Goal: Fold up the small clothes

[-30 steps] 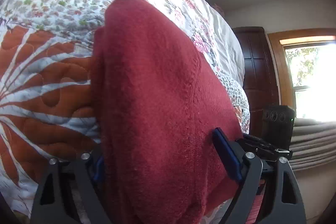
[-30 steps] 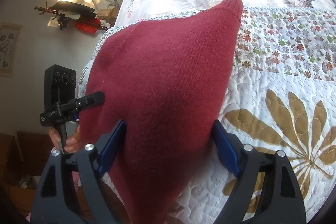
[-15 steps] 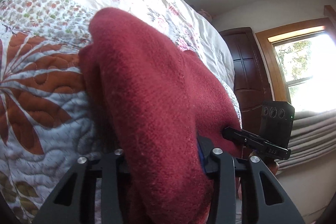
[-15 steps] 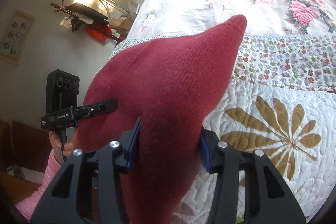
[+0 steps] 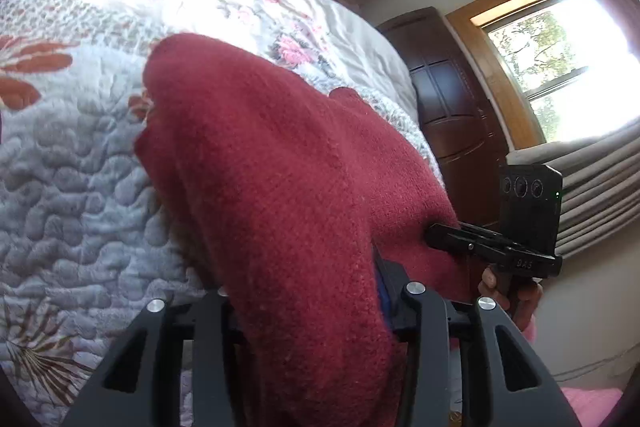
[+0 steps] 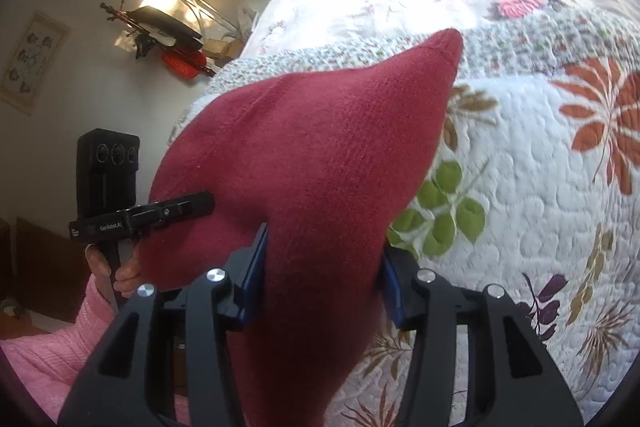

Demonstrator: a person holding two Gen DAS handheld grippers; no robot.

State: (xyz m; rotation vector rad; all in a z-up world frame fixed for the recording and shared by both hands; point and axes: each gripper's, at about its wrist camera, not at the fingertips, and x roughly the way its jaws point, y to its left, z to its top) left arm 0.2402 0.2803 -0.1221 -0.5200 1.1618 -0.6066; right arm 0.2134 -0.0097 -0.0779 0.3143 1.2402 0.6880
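Left gripper (image 5: pixel 308 303): fingers clamped on near edge of red knit garment (image 5: pixel 280 187). Right gripper (image 6: pixel 322 267): blue pads (image 6: pixel 256 267) pinch the same garment's other near corner. Garment lifted and stretched between both, far tip hanging over the floral quilt (image 6: pixel 540 147). Pink sleeve (image 6: pixel 48 347) at lower left, right view.

The garment (image 6: pixel 320 167) hangs over the quilt (image 6: pixel 520 187), between both grippers' jaws.
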